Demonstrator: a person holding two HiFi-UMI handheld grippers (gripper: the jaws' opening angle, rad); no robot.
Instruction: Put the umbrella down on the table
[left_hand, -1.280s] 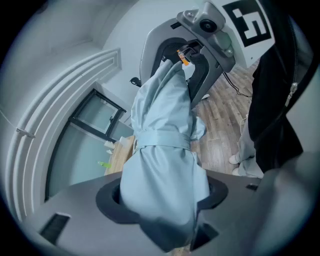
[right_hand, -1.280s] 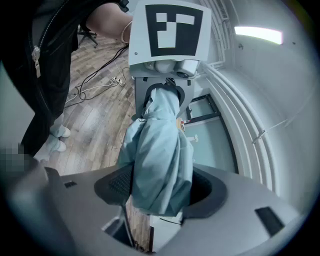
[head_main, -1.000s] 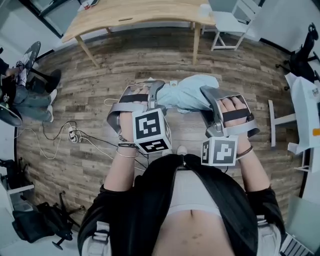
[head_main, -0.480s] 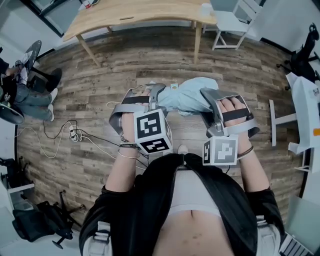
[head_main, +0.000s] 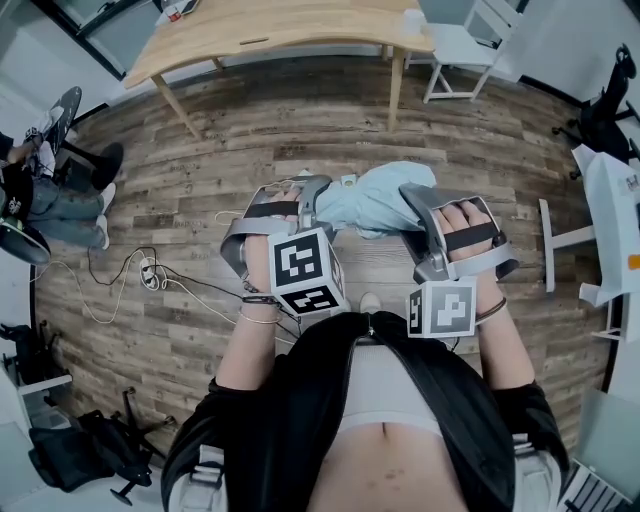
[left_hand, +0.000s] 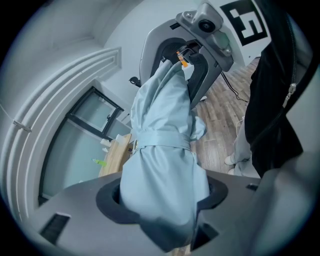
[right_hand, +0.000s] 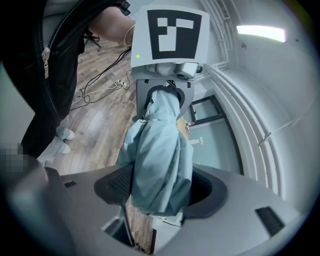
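Spanning between them, the folded umbrella (head_main: 372, 200) sits clamped in left tool (head_main: 312, 200) and right tool (head_main: 418, 212).

Wood-plank floor (head_main: 300, 120), light wooden table (head_main: 290, 25), white chair (head_main: 462, 45) just right of it, loose cables (head_main: 120, 285) (power strip, maybe?) well off its left end.

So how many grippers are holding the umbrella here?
2: the left gripper grips one end of the folded umbrella, and the right gripper grips the other end. Both are in plain view.
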